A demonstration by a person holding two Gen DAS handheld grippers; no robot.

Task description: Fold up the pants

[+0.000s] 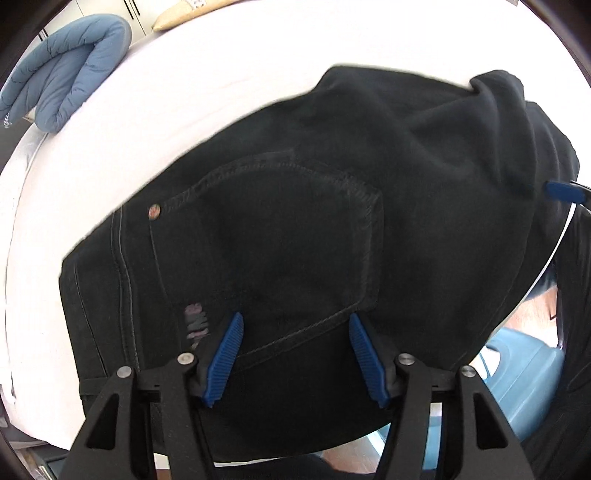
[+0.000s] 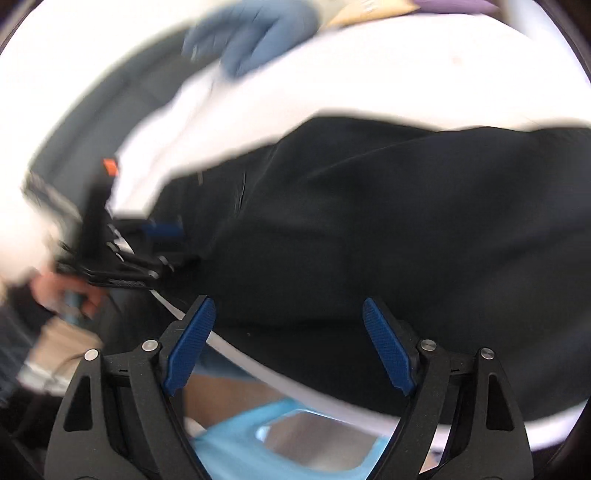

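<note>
A: Where are the pants [image 1: 295, 206] lying?

B: On the white bed [image 1: 207, 74], bunched near its near edge. In the left wrist view a back pocket [image 1: 280, 240] with its stitched outline faces up, a small metal rivet [image 1: 154, 212] at its corner and a worn patch [image 1: 195, 325] beside it. Part of the cloth hangs over the bed edge.

A: And the left gripper [image 1: 295, 354]?

B: Its blue pads stand apart just above the pocket, nothing between them. Whether the tips touch the cloth I cannot tell.

A: The right one?

B: The right gripper [image 2: 288, 347] has its pads wide apart too, with nothing pinched. It is over the bed edge, with the dark cloth just beyond its fingertips. That view is blurred.

A: Does each show up in the other's view?

B: Yes. In the right wrist view the left gripper sits at the left, a hand [image 2: 70, 291] on its handle. In the left wrist view a blue pad of the right gripper pokes out at the right, against a raised fold [image 1: 498, 107] of the pants.

A: What else is around?

B: A blue padded quilt [image 1: 70, 70] folded at the far corner of the bed, and a beige pillow [image 1: 188, 14] beyond it. Below the bed edge stands a light blue plastic bin [image 2: 251, 443].
</note>
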